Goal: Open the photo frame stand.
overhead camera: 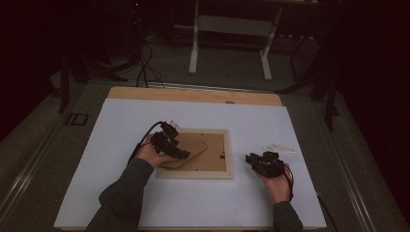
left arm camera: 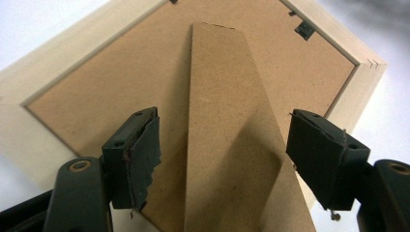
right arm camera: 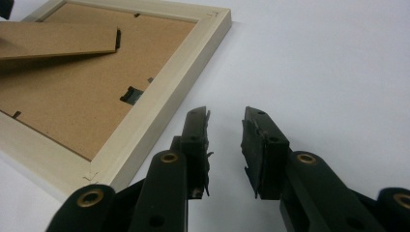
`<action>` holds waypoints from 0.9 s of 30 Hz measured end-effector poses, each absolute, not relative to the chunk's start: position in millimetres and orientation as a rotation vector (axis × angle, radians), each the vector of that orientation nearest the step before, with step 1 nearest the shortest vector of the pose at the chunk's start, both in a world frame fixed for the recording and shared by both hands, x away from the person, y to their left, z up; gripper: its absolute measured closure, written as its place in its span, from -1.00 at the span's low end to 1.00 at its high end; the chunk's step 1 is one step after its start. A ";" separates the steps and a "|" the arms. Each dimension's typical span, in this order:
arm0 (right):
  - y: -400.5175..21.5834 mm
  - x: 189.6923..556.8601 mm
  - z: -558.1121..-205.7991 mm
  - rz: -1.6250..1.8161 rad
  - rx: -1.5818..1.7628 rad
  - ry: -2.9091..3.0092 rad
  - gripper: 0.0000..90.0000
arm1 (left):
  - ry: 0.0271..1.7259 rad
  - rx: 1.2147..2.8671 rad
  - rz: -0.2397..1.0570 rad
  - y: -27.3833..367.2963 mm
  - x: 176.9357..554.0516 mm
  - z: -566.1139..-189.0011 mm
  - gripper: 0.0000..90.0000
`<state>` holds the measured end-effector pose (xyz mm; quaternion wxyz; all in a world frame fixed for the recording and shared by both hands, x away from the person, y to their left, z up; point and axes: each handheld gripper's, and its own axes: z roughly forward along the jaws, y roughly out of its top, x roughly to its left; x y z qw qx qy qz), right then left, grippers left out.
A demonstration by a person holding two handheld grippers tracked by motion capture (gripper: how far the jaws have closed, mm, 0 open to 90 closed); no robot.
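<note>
- On the white table cover, nearest the person, two forearms in grey sleeves come in from the bottom edge, each hand holding a black two-jaw gripper.
- At the right, the right gripper rests just beside the picture frame, not touching it; its jaws stand narrowly apart with nothing between them.
- At the left, the left gripper hangs over the frame's back. Its jaws stand wide, one on each side of the easel stand, and the pads do not press on it.
- The frame lies face down near the middle of the cover, pale wooden rim up, brown backing board showing. Small dark clips sit at the board's edges.
- The stand is a thin, stiff fibreboard strip, lifted at its free end and hinged at the other. It looks light and liable to snap if bent sideways, so gripping across its narrow width near the free end seems safest.
- The wooden rim looks rigid and gives the firmest hold; any glass underneath is hidden.
- Farther right lies a small pale flat piece.
</note>
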<state>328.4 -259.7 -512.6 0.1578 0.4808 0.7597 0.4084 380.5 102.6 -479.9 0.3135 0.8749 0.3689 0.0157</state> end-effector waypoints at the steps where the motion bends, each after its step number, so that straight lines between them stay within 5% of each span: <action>1: -259.5 328.4 -512.7 1.168 1.375 2.173 0.57 | 0.972 2.311 0.037 101.5 381.5 -480.7 -0.38; 27: -257.8 329.2 -514.9 1.165 1.374 2.183 0.57 | 0.956 2.429 -0.045 84.5 388.8 -496.1 -0.30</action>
